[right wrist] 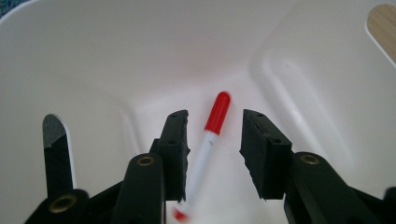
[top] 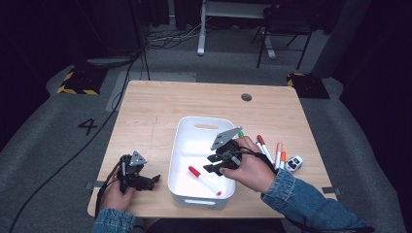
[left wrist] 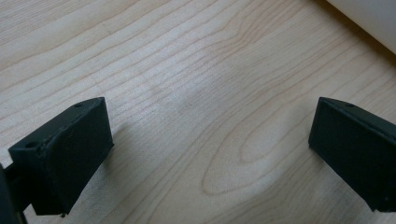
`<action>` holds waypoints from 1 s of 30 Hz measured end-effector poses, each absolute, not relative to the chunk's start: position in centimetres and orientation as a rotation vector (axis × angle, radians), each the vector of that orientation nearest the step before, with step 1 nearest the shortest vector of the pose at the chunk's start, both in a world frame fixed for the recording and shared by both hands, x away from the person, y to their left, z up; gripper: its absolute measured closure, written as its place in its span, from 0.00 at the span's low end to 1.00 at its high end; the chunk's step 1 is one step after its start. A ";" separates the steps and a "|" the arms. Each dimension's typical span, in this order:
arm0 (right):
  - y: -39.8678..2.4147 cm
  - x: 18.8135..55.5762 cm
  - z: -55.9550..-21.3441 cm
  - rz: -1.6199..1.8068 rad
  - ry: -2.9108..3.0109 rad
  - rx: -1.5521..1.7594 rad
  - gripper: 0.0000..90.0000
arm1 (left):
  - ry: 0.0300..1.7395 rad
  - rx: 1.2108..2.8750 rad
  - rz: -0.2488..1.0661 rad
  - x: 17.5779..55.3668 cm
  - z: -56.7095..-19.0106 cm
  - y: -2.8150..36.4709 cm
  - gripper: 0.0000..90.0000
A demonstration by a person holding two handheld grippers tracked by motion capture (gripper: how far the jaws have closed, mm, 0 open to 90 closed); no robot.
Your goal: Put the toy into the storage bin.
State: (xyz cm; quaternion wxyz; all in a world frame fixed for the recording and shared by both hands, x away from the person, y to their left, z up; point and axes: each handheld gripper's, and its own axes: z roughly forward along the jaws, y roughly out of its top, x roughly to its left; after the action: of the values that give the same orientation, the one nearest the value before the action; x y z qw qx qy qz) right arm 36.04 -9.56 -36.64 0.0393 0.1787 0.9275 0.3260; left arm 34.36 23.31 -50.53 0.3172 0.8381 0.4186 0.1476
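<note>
A white marker with a red cap (top: 204,180) lies slantwise on the floor of the white bin (top: 180,145). My right gripper (top: 214,165) hangs over the bin's right side, pointing in. In the right gripper view the marker (right wrist: 205,149) lies between and below the jaws; the gripper (right wrist: 214,122) is open and its pads stand clear of the marker. My left gripper (top: 151,181) rests on the table left of the bin, open, with bare wood between its fingers (left wrist: 70,149).
Several markers (top: 272,153) with red, orange and green caps lie on the wooden table (top: 145,111) just right of the bin. A small white toy car (top: 294,163) sits beside them. The bin's wall (left wrist: 369,18) shows at the upper right of the left gripper view.
</note>
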 end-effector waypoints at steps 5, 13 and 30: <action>-10.6 36.2 -35.5 1.073 2.800 0.578 0.68 | 1.101 2.206 0.389 34.4 -50.5 23.3 0.00; -13.1 37.0 -34.2 1.131 2.752 0.669 0.71 | 1.101 2.205 0.387 34.4 -50.5 23.3 0.00; -20.6 38.0 -32.4 1.191 2.593 0.903 0.72 | 1.085 2.211 0.384 34.4 -50.5 23.5 0.00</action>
State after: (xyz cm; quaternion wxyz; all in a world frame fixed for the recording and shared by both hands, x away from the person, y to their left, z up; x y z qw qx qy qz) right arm 38.05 -20.60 -32.43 0.0741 0.3008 0.8640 0.3968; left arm 34.38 23.53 -50.53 0.3187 0.8408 0.4126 0.1459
